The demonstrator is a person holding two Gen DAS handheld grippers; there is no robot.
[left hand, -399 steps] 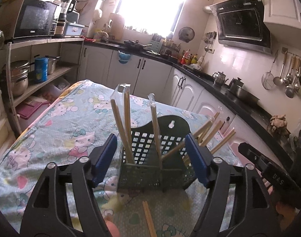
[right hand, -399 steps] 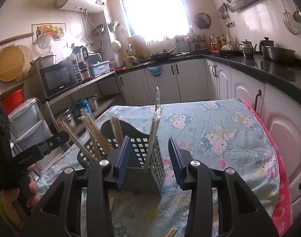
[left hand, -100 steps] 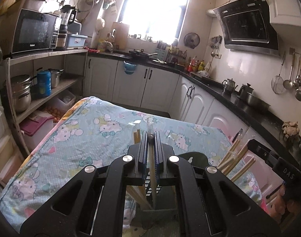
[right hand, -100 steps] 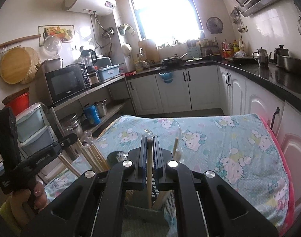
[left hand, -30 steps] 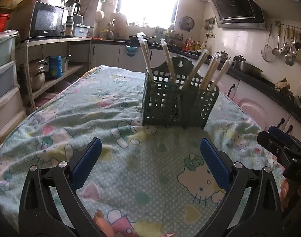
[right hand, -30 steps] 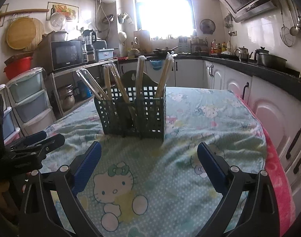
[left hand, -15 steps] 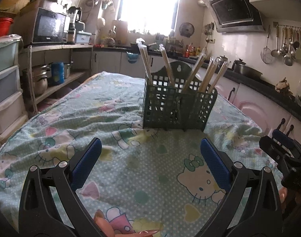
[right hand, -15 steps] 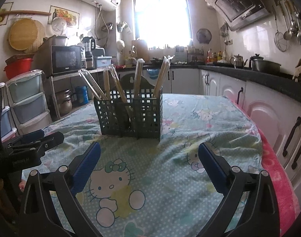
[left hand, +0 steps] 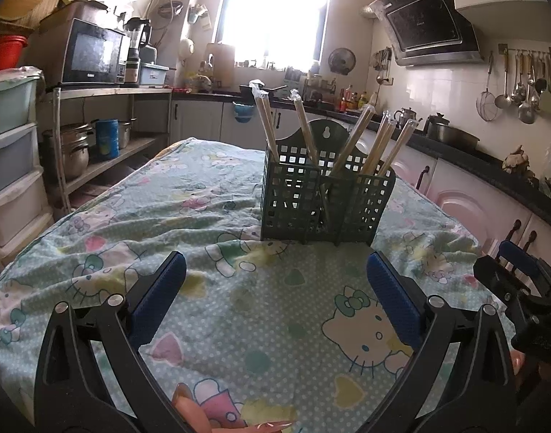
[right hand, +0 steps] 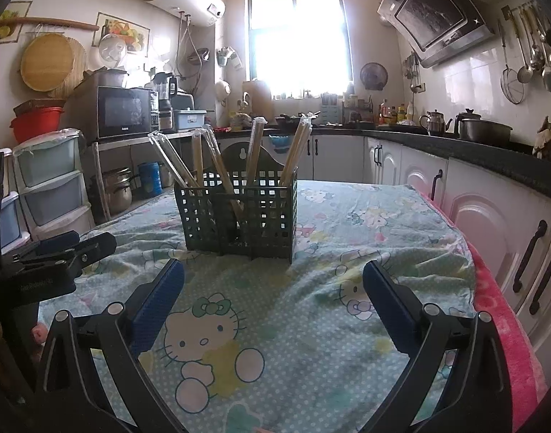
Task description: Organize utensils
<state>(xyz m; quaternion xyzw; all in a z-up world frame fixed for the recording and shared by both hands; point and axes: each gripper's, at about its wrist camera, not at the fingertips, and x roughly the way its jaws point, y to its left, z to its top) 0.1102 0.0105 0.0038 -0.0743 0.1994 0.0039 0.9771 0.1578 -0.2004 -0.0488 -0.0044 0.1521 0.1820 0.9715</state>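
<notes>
Left gripper and right gripper: both sets of jaws spread wide with nothing between them, held low over the patterned tablecloth. Green mesh utensil caddy stands upright straight ahead of each gripper, well beyond the fingertips; wrapped chopsticks lean outward in its compartments, propped by the walls. No loose utensils visible on the cloth, so sorting judged complete and grippers parked clear.
</notes>
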